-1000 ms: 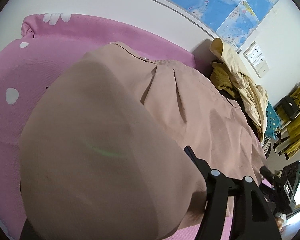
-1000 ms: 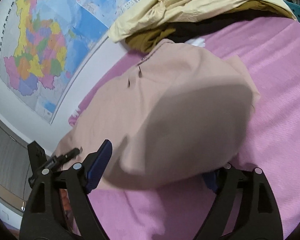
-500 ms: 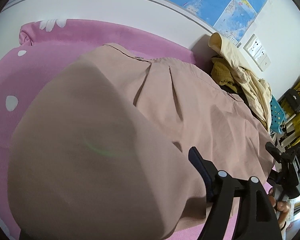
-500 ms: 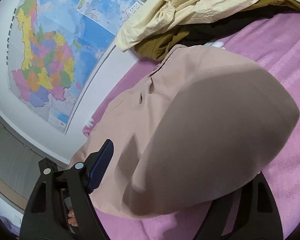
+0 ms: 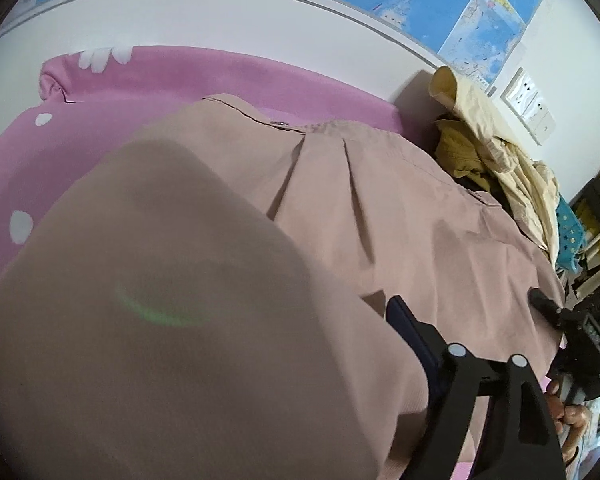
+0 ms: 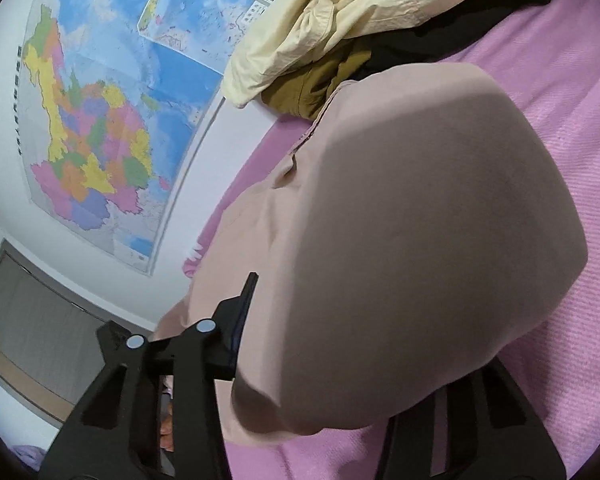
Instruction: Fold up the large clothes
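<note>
A large dusty-pink pleated garment (image 5: pixel 380 208) lies on the pink bed (image 5: pixel 180 76). Its near edge is lifted and bulges over both lenses. My left gripper (image 5: pixel 300 360) is shut on that edge; only its right finger (image 5: pixel 412 332) shows, the other is hidden under cloth. My right gripper (image 6: pixel 340 340) is shut on the same garment (image 6: pixel 420 220); its left finger (image 6: pixel 240 320) shows, the right one is mostly covered. The right gripper also shows in the left wrist view (image 5: pixel 572 332).
A heap of cream, olive and black clothes (image 6: pixel 340 28) sits at the bed's far end against the wall, also in the left wrist view (image 5: pixel 492 152). Maps (image 6: pixel 112 120) hang on the wall. Wall sockets (image 5: pixel 528 100) and a teal basket (image 5: pixel 572 240) are to the right.
Both grippers have carried the held edge forward over the garment towards its far waistband. The lifted cloth covers more of each view and the right gripper has tilted.
</note>
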A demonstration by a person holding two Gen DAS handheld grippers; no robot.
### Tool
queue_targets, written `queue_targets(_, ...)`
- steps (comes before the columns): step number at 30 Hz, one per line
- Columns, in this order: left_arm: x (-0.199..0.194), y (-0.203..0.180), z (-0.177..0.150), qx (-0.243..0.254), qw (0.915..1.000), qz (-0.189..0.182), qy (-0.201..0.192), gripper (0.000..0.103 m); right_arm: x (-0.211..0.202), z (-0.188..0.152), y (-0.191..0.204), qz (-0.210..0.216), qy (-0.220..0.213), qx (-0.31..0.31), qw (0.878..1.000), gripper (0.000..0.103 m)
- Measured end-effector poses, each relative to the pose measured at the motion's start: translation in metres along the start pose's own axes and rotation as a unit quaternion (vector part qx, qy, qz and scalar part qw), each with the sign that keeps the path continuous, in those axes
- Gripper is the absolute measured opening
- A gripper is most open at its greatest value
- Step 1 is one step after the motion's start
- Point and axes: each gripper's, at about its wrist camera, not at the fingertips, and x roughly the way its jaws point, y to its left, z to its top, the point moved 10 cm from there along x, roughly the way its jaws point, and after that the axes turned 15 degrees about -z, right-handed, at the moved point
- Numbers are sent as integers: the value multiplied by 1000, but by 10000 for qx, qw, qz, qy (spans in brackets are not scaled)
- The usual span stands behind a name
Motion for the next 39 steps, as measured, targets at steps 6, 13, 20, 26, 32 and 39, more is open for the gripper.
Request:
queue_targets(6, -1, 3, 1, 6, 9999, 162, -21, 72, 2, 2, 8, -19, -73, -94, 9999, 55)
queue_targets(13, -5, 6, 0, -76, 9998, 184, -25, 48, 3, 4, 7, 10, 42, -139, 9999, 20)
queue_targets(20, -24, -5, -3, 1, 10000, -28, 8, 24, -31, -6, 30, 333, 41, -466, 9983, 14)
queue_targets(26, -36, -8, -11, 10, 9996, -234, 173, 38, -32, -15, 12, -141, 225, -681, 9973, 27)
queue_targets(32, -20, 14, -13, -413, 9985, -318, 143, 58, -8, -7, -4, -255, 257, -385, 9986, 54)
queue_targets(39, 0, -2, 0, -209, 9988, -400, 163, 83, 14, 5, 17, -148, 234, -487, 9984, 72)
